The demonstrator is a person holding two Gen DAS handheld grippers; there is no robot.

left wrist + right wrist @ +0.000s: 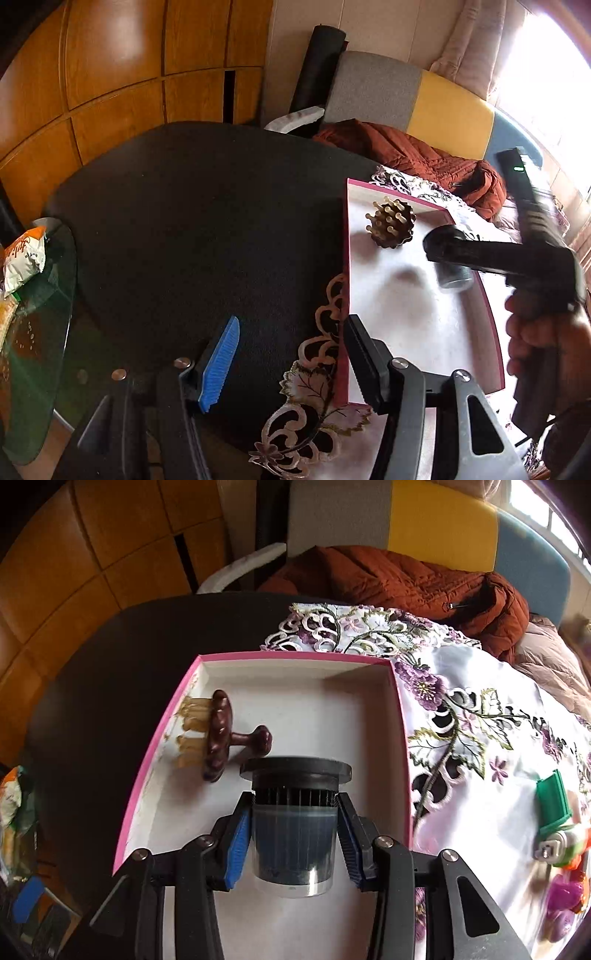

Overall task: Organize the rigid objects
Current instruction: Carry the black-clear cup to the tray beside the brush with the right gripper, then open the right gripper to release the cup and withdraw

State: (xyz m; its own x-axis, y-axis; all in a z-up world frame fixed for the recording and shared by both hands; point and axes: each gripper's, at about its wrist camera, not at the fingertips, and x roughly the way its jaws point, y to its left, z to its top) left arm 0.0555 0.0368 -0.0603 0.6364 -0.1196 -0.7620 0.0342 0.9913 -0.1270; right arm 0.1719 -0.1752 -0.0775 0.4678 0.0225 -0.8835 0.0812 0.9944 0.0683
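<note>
Left wrist view, far left edge: a crumpled snack packet (pixel 24 258), white and orange, with script lettering too small to read, lying on a glass tabletop (pixel 40 332). Lower centre: the left gripper (pixel 291 363), jaws partly apart with nothing between them, blue pad on one finger, hanging over a dark round table (pixel 192 221) and the scalloped edge of an embroidered cloth (pixel 310 417). Right of centre: a pink-rimmed shallow box (pixel 346 295) with a white floor, holding a brown scalp massager (pixel 391 227) with pale prongs. Far right: a person's hand (pixel 535 332) on the other tool's grip. Right wrist view, centre left: the same massager lies on its side near the box's left wall. Lower centre: the right gripper (pixel 293 834), its blue pads pressed against a small clear-walled cup with a black flanged lid (pixel 293 812), held above the box floor; no label is legible on it. Far right: a green clip-like item (pixel 552 805) and bright plastic pieces (pixel 565 904) on the flowered cloth.
</note>
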